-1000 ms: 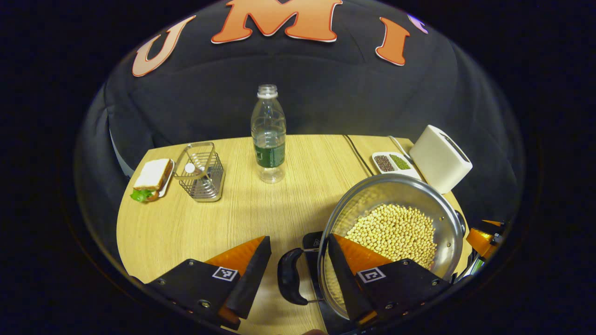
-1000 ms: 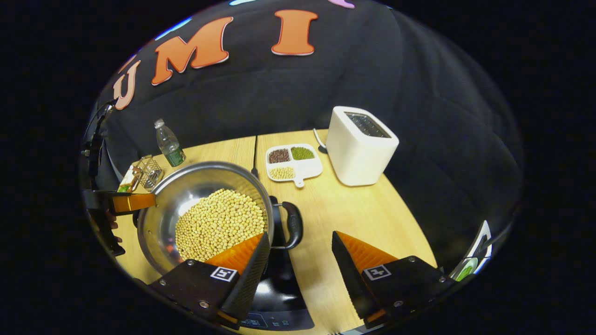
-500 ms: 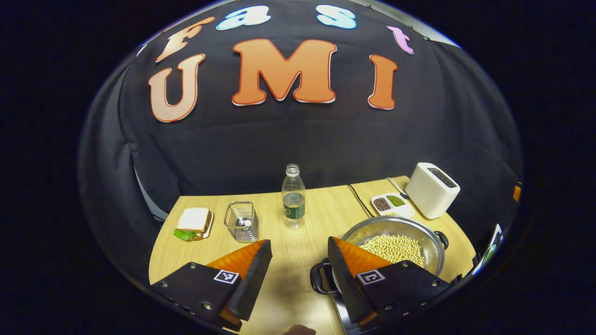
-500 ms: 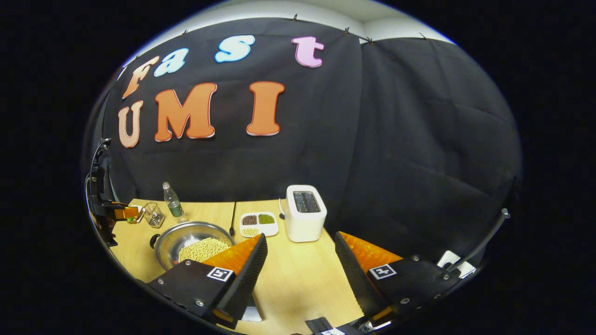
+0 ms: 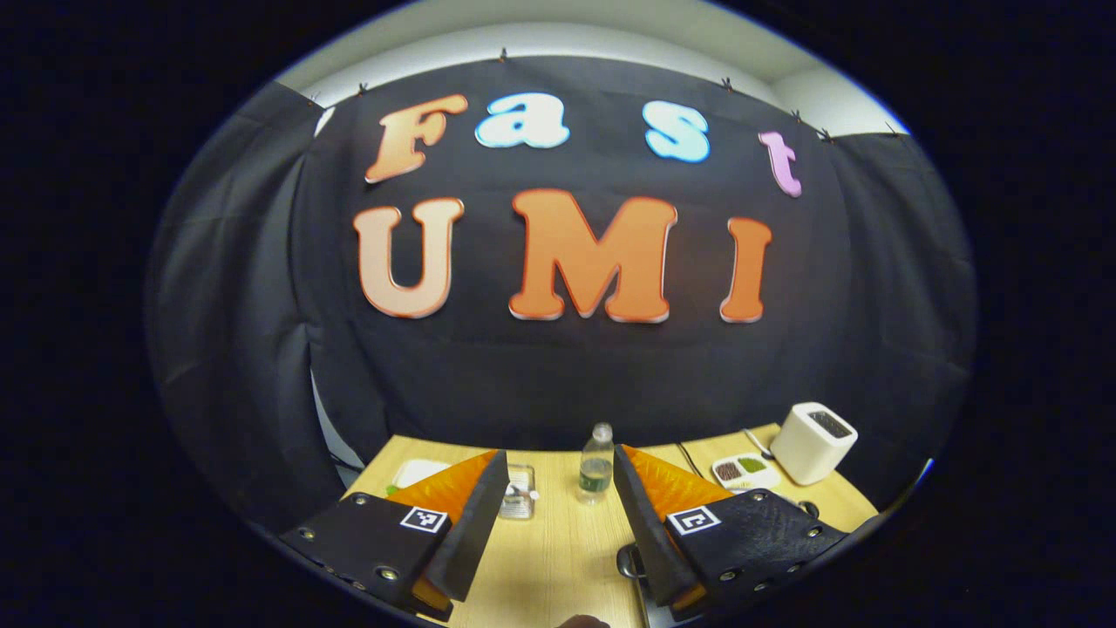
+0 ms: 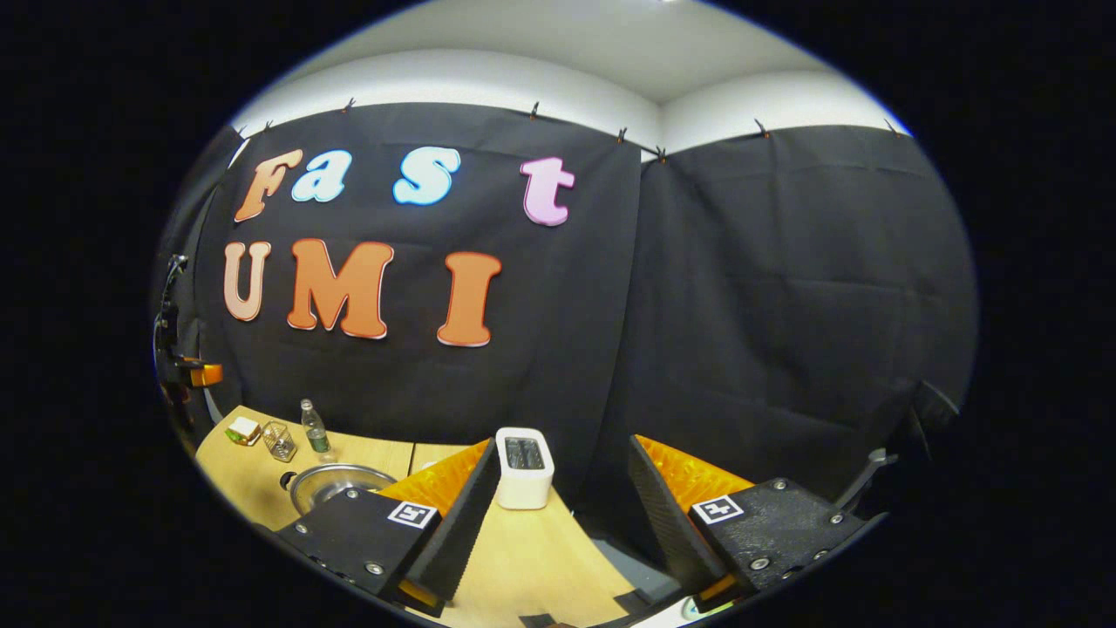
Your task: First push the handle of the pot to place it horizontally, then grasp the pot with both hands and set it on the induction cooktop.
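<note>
My left hand-held gripper (image 5: 554, 506) is raised, fingers wide apart, holding nothing, aimed level fwd. My right hand-held gripper (image 6: 562, 515) is likewise raised, fingers spread, nothing betw. them. Left one also shows at far left edge of right gripper view.

The left gripper view is aimed level at the back wall, from well back off the worktop (image 5: 558, 549). The right gripper view is held off the worktop's right end, turned toward the wall's corner. The toaster (image 5: 813, 442) and bottle (image 6: 312, 427) are shared by both.
</note>
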Demonstrator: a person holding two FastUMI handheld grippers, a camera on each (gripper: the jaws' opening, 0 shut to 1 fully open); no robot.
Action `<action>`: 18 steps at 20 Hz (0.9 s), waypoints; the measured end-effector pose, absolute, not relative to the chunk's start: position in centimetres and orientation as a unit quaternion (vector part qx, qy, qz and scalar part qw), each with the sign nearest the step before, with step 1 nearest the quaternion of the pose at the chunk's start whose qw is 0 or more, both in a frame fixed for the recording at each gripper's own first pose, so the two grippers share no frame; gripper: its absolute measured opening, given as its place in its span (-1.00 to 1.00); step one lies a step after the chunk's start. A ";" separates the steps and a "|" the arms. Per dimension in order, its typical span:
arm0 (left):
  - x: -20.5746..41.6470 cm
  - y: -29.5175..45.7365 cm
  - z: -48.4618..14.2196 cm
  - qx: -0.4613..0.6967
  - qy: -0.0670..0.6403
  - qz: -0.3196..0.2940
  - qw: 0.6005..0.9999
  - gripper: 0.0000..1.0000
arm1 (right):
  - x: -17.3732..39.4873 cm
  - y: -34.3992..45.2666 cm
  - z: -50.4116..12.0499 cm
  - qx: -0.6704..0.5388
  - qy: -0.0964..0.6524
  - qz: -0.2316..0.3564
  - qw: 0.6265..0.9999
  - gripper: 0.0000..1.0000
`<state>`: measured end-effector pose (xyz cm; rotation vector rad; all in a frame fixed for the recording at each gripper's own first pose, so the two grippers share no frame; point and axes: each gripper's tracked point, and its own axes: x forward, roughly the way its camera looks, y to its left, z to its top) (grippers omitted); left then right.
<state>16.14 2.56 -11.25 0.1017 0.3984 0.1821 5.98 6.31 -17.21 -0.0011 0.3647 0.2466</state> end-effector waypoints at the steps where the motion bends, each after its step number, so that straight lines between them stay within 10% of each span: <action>1: 16.4 2.4 -8.4 0.047 0.159 0.094 0.982 0.52 | 6.3 5.9 -15.9 -0.004 0.162 0.120 0.979 0.82; 8: 14.4 0.7 7.6 0.041 -0.023 0.096 0.994 0.48 | 7.2 6.3 -9.8 0.006 0.079 0.139 0.987 0.92; 18: 10.3 -3.5 13.1 0.064 -0.071 0.109 0.989 0.67 | 7.9 6.5 -7.1 0.023 0.027 0.173 0.984 0.88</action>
